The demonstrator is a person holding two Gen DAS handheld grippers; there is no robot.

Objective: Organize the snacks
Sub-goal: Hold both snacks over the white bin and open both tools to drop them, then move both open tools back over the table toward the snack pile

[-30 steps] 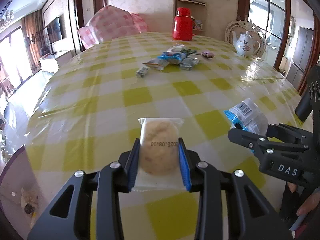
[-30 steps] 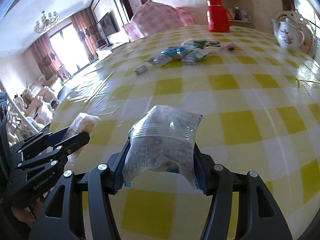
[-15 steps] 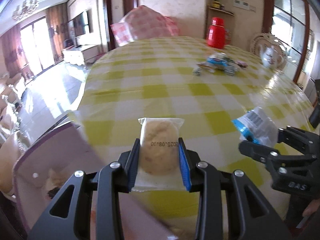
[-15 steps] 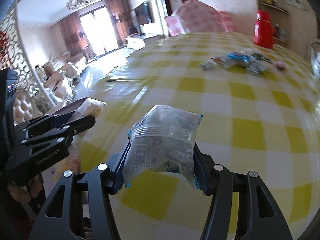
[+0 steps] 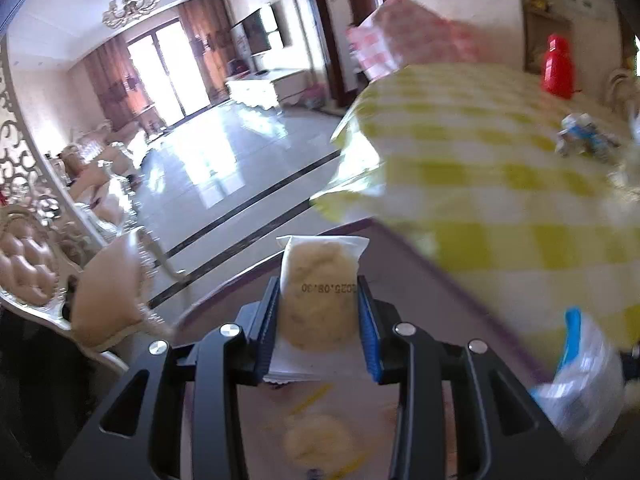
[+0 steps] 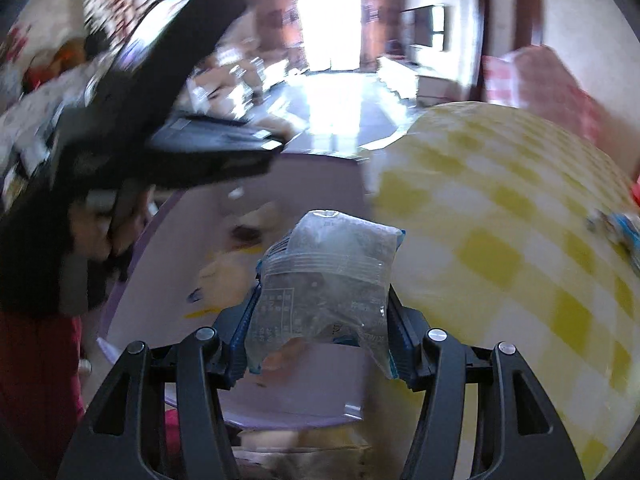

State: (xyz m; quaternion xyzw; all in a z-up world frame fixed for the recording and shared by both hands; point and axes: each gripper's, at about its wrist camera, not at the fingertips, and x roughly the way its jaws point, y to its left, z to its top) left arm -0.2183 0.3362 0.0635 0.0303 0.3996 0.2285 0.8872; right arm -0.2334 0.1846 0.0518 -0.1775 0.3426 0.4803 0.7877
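Each camera rides behind its own fingers, tilted downward, close over the purple bin [image 5: 460,280] beside the checked table [image 6: 500,208]. Both see that bin, the table toward two o'clock, and the sunlit window at twelve.

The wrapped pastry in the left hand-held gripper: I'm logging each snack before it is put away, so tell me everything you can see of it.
The wrapped pastry is a round, pale golden, crumbly-looking cake sealed in a clear plastic wrapper with flat crimped ends. A printed date runs across its front, upside down in the left wrist view. It stands upright, pinched at both sides between the blue pads of the left hand-held gripper, its top end poking out beyond the fingertips. Only the pads touch it. It hangs over a lilac container beside the checked table.
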